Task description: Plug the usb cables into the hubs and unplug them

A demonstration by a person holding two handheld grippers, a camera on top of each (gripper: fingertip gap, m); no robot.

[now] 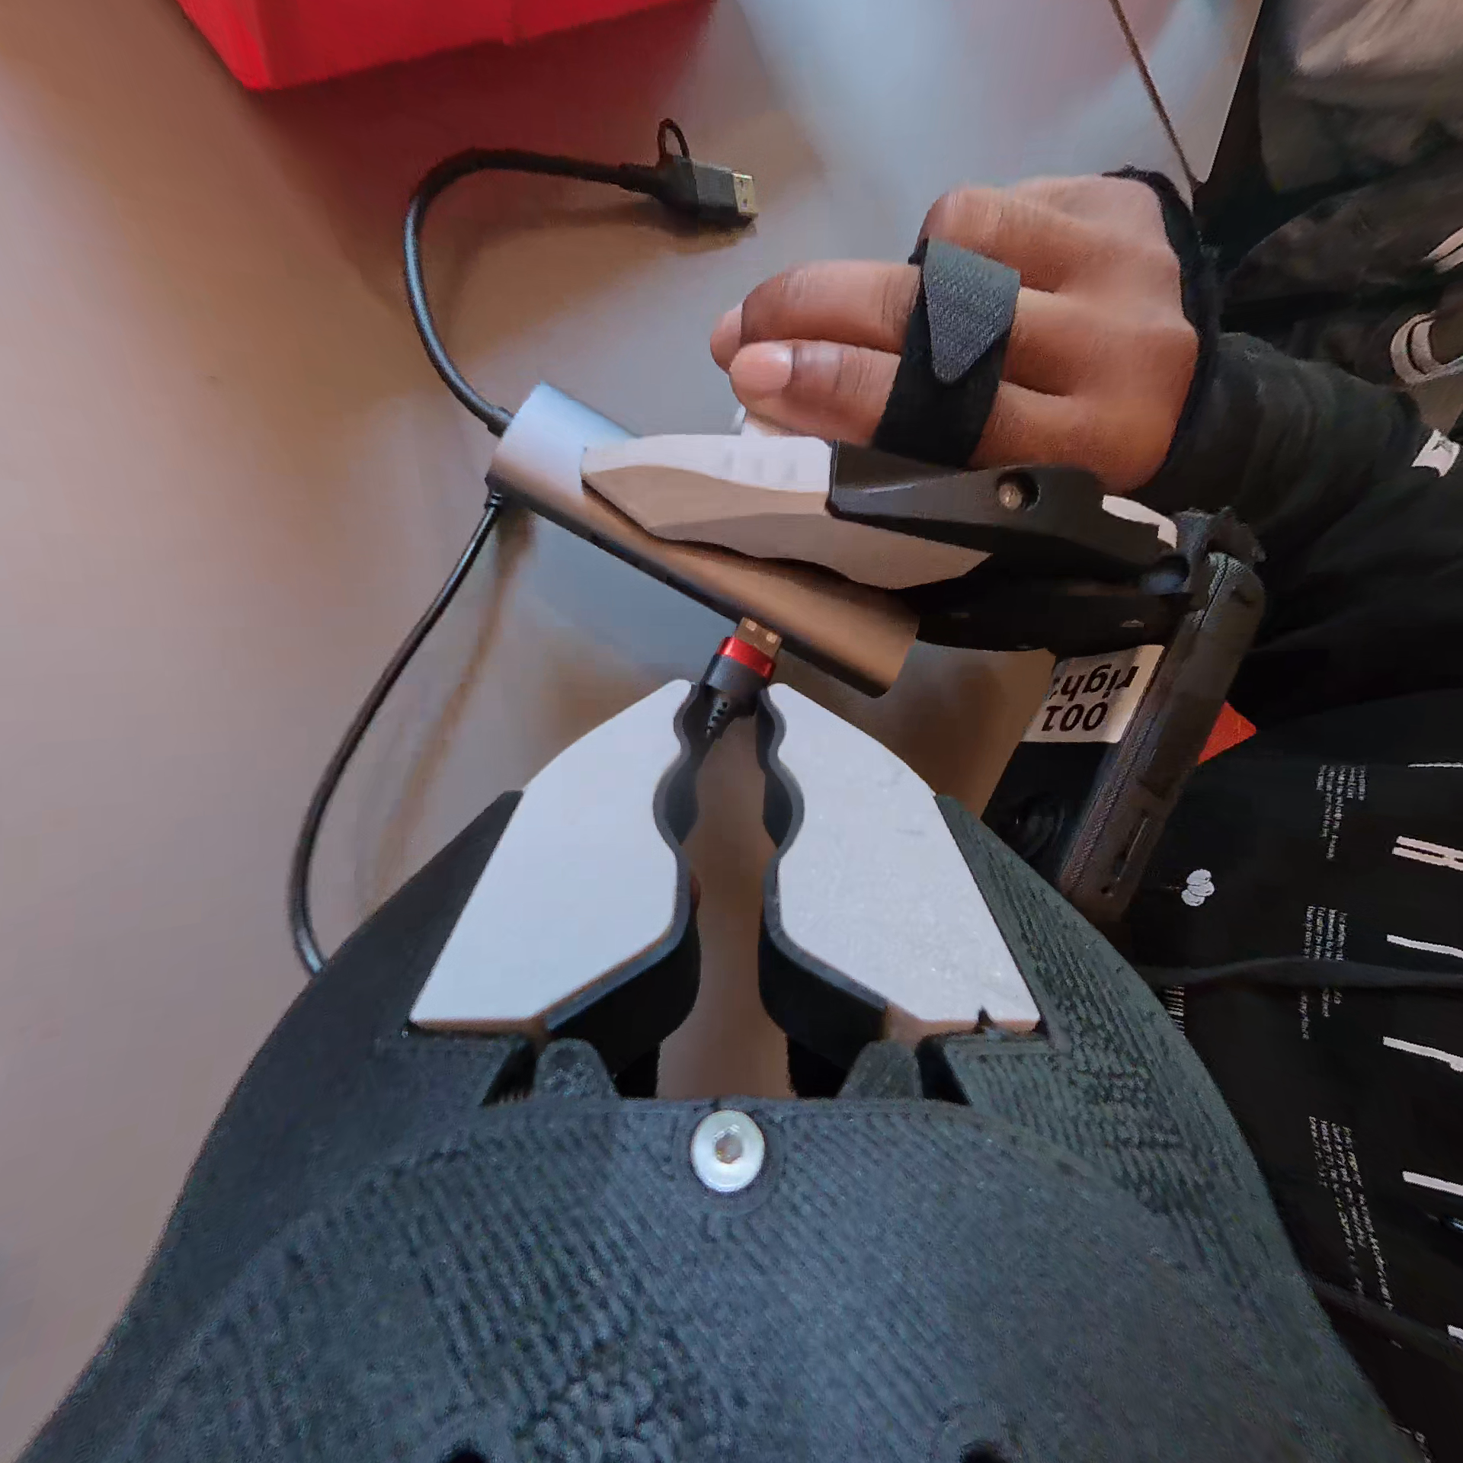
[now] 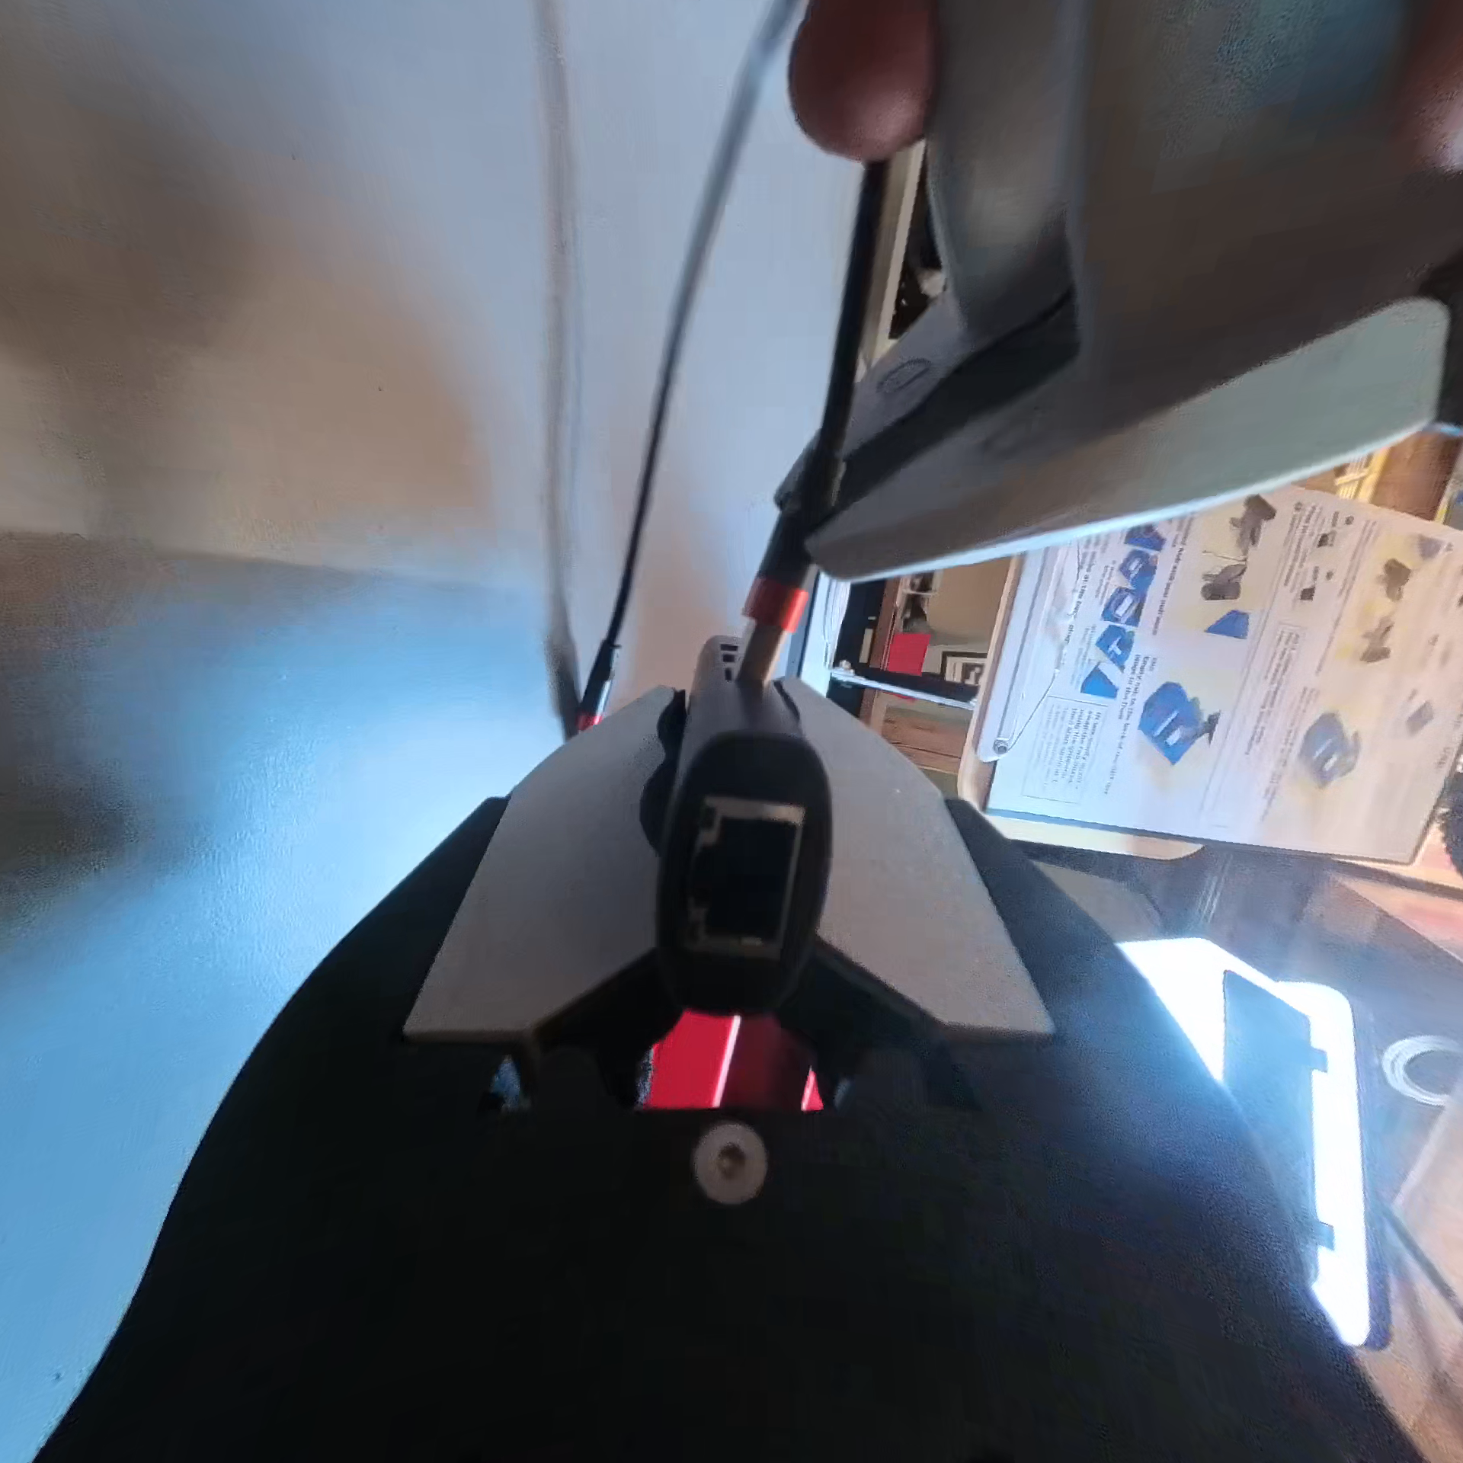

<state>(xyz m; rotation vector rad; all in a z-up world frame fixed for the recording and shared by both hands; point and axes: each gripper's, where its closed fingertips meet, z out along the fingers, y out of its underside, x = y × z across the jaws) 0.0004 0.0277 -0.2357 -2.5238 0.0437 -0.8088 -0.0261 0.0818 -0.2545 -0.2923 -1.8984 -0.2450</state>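
USB plug at the hub's side port, one gripper on each.

Left wrist view: the left gripper (image 1: 724, 697) pinches the red-collared USB plug (image 1: 748, 653), its metal tip touching the grey hub (image 1: 712, 570) clamped by the right gripper (image 1: 712, 507); keep the plug square to the port.
Right wrist view: the right gripper (image 2: 724, 712) holds the hub (image 2: 744, 863) end-on, plug (image 2: 772, 625) just beyond; brace steadily.

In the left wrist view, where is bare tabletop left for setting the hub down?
Bare table lies left of the hub's black cable, below the red box. A smaller patch sits between the loose plug and the hand. It is crowded where the left gripper and right gripper meet at the hub.
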